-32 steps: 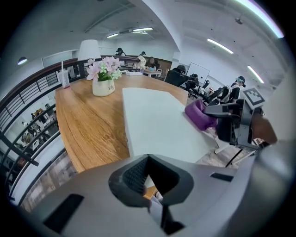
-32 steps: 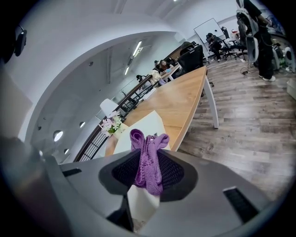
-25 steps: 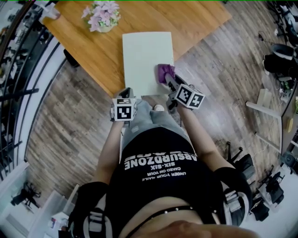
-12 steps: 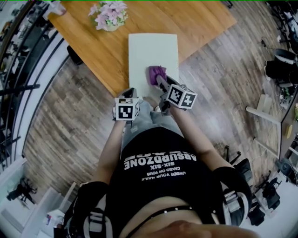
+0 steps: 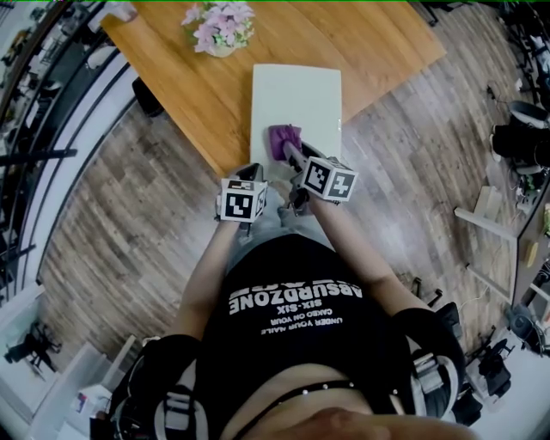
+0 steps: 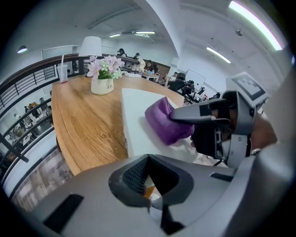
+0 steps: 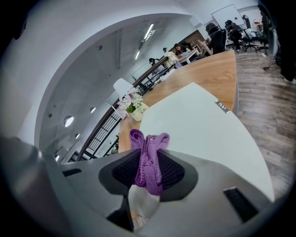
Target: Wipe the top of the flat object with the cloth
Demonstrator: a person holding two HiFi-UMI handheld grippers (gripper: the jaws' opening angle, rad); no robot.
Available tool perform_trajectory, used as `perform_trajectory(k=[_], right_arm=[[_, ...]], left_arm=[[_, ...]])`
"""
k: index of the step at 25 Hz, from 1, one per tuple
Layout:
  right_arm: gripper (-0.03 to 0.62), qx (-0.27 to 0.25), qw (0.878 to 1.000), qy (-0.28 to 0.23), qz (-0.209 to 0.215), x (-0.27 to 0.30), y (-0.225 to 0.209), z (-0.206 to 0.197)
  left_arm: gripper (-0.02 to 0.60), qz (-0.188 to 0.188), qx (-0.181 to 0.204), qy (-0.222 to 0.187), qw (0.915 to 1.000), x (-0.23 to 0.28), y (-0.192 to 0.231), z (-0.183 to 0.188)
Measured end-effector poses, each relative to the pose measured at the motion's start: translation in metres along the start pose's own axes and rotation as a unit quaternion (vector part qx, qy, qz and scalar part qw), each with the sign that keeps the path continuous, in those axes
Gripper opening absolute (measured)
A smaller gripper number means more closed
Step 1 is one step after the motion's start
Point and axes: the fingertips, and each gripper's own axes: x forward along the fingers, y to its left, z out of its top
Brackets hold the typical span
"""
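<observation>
A pale flat board (image 5: pixel 297 99) lies on the wooden table (image 5: pixel 198 86). A purple cloth (image 5: pixel 284 140) rests on its near end, left of the middle. My right gripper (image 5: pixel 290 153) is shut on the cloth and presses it onto the board. In the right gripper view the cloth (image 7: pixel 149 159) is bunched between the jaws, with the board (image 7: pixel 203 129) spreading out ahead. The left gripper view shows the cloth (image 6: pixel 164 122) on the board (image 6: pixel 136 115), held by the right gripper (image 6: pixel 185 115). My left gripper (image 5: pixel 249 174) hangs shut and empty at the table's near edge, beside the board's near left corner.
A pot of pink flowers (image 5: pixel 221 26) stands on the table beyond the board's far left corner, also seen as the flower pot (image 6: pixel 102 83). A cup with a straw (image 6: pixel 63 73) sits at the far table end. Wood floor surrounds the table; chairs and gear (image 5: pixel 524 137) stand to the right.
My right gripper has dragged the cloth leftwards across the board's near end, from its right edge to left of the middle. The left gripper has stayed at the table's edge.
</observation>
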Motion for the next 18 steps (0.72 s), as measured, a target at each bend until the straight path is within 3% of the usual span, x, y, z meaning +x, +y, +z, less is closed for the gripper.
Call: perform_trajectory(k=[9, 18], right_arm=[[0.124, -0.005, 1.0, 0.008, 0.008, 0.016, 0.024, -0.01], [0.123, -0.016, 0.999, 0.034, 0.017, 0.034, 0.039, -0.016]], left_arm=[[0.017, -0.027, 0.03, 0.003, 0.9992, -0.001, -0.001, -0.001], [0.016, -0.076, 0.035, 0.023, 0.9962, 0.002, 0.003, -0.002]])
